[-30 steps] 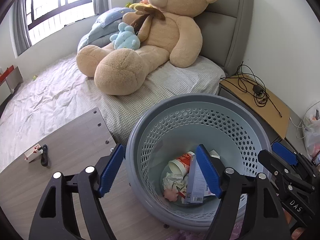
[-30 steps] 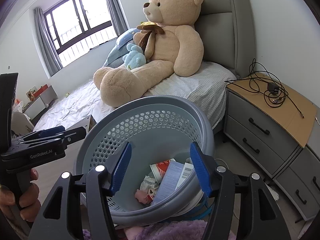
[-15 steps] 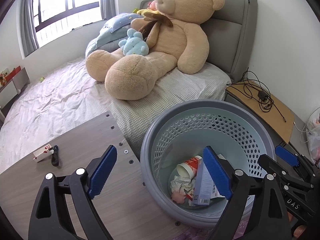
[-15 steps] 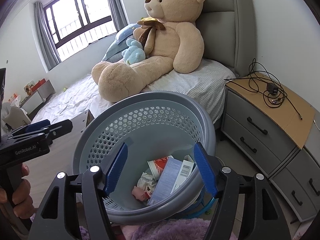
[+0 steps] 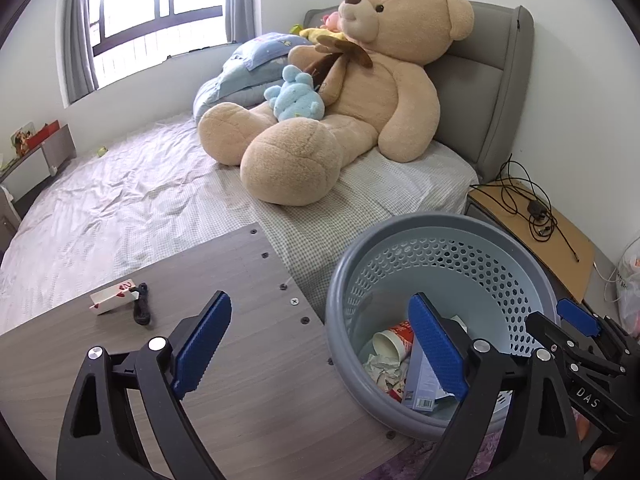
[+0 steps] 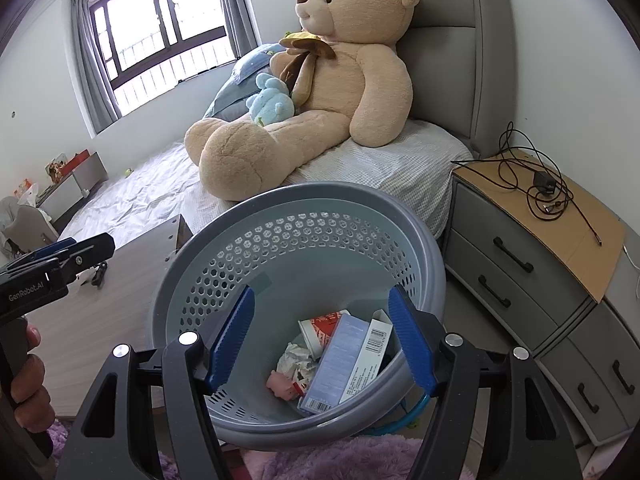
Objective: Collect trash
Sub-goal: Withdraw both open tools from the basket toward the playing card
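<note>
Both your grippers hang released over the trash basket.
Your left gripper and right gripper have just been opening, nothing between their jaws; a cup, boxes and crumpled paper lie inside the basket.

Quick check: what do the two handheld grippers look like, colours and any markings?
Both alike: left gripper and right gripper have black angular frames, silver bolt heads and blue ribbed fingers. Side-on, the left's body reads "GenRobot.AI" in white; the right's reads "DAS". No cables or sleeves visible.
</note>
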